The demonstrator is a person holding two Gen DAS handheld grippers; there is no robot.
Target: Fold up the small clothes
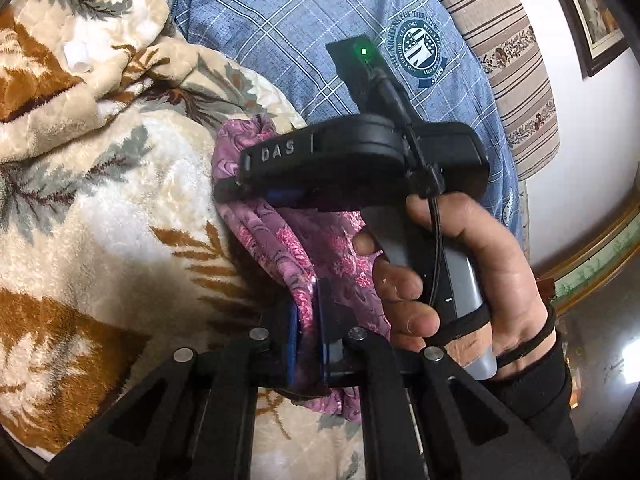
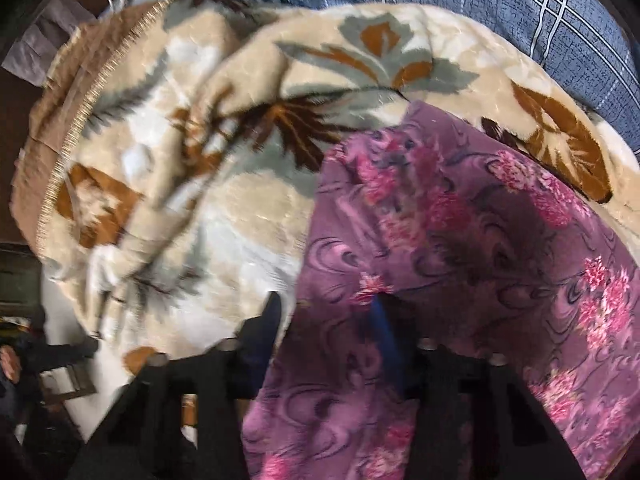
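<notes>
Over the blanket (image 2: 168,184), both claws pinch purple cloth (image 2: 460,240).

Purple floral cloth (image 2: 460,240): thin woven fabric, slight sheen, soft creases. Blanket (image 1: 100,200): thick plush fleece, fuzzy pile, cream with brown and grey leaves; woven trim along its edge in the right wrist view. Left gripper (image 1: 308,340): matt black plastic arms, dull metal pivot pins, blue pads. Right gripper (image 1: 236,184): matt black plastic body, smooth grey handle, black rubbery cable. Shirt (image 1: 280,32): blue checked woven cloth, matt, with a printed crest. Picture frame (image 1: 584,28): dark wood.
</notes>
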